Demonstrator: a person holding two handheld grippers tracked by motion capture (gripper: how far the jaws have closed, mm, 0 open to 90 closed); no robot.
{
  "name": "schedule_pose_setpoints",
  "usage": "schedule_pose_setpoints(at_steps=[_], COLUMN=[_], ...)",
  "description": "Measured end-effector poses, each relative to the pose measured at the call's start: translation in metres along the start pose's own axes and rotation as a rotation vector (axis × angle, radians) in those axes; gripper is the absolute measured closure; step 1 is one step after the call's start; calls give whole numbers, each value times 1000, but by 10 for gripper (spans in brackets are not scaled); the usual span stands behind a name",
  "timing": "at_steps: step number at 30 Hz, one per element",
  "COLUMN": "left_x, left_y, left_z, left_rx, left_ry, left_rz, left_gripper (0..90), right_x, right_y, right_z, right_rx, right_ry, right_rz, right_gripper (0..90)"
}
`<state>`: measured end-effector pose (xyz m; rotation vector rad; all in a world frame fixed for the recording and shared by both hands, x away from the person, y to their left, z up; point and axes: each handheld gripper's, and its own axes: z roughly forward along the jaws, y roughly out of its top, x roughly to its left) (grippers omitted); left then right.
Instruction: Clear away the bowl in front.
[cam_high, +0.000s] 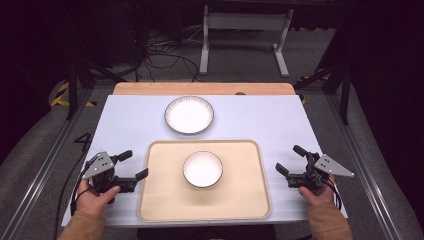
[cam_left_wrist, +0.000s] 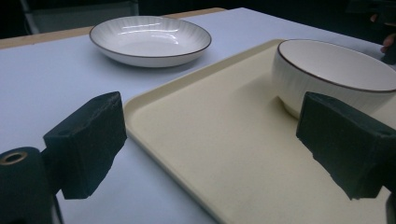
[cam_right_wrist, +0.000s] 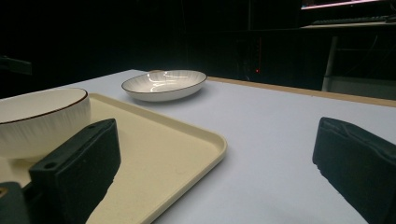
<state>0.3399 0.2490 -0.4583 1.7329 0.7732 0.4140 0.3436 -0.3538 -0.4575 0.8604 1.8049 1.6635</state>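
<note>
both hand-held grippers, l (cam_high: 134, 165) & r (cam_high: 289, 160), jaws apart, either side of tray (cam_high: 160, 200) w/ bowl (cam_high: 202, 169).

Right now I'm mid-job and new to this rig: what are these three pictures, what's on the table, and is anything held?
There is no robot arm. A person holds a two-jaw tool in each hand. The high view looks down from above the person's side: the left gripper sits left of the tray, the right gripper right of it. The other two pictures come from cameras riding on each gripper, looking along its black jaws.

On the table lies a cream tray with a white bowl standing on it. A white plate sits on the table beyond the tray, off it.

Both grippers stand open with nothing between the jaws. In the left gripper view the jaws straddle the tray's corner; in the right gripper view they point across the tray's edge toward the plate.
</note>
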Motion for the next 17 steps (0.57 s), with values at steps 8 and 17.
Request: schedule_pose_setpoints(at_steps=[8, 17], left_x=[4, 3], left_y=[-11, -11], left_z=[-1, -1], left_rx=[-30, -28], left_ry=[11, 10], left_rz=[4, 23], left_gripper=[91, 87], right_x=[0, 0], right_y=[0, 0], right_z=[-1, 0], right_rx=[-4, -1], right_ry=[4, 2], right_rz=[1, 1], right_gripper=[11, 12])
